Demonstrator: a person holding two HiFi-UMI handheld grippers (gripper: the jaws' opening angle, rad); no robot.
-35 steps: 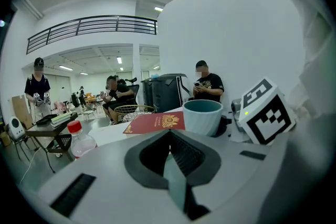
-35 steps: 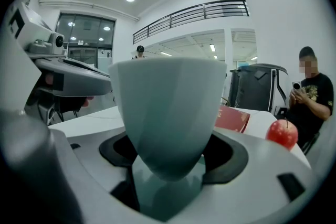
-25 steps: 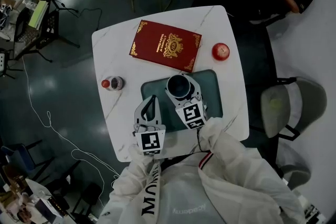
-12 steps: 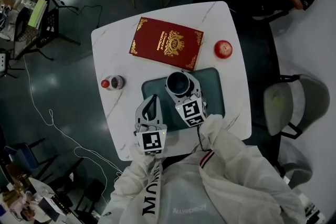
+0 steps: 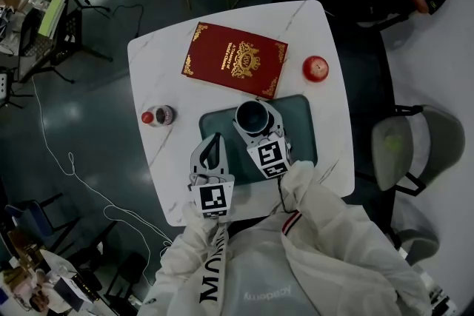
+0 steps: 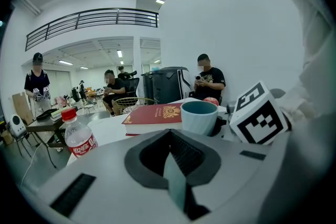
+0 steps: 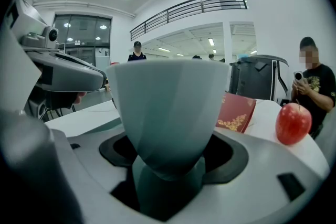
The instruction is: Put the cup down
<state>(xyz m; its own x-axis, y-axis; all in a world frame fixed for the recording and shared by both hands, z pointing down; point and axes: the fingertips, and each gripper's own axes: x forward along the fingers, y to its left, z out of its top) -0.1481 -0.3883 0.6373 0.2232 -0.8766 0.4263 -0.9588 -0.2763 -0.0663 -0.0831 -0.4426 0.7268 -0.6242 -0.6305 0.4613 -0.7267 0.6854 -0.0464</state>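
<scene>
A pale blue-green cup [image 5: 251, 117] stands upright over the dark green mat [image 5: 300, 123]. My right gripper [image 5: 257, 125] is shut on its sides. In the right gripper view the cup [image 7: 168, 107] fills the space between the jaws. Whether its base touches the mat is hidden. From the left gripper view the cup [image 6: 198, 116] shows beside the right gripper's marker cube [image 6: 260, 116]. My left gripper [image 5: 218, 138] rests at the mat's left edge, shut, with nothing in it.
The white table [image 5: 159, 66] carries a red book [image 5: 234, 60] at the back, a red apple [image 5: 315, 68] at the right and a small bottle [image 5: 159, 116] with a red cap at the left. A grey chair [image 5: 415, 148] stands right of the table.
</scene>
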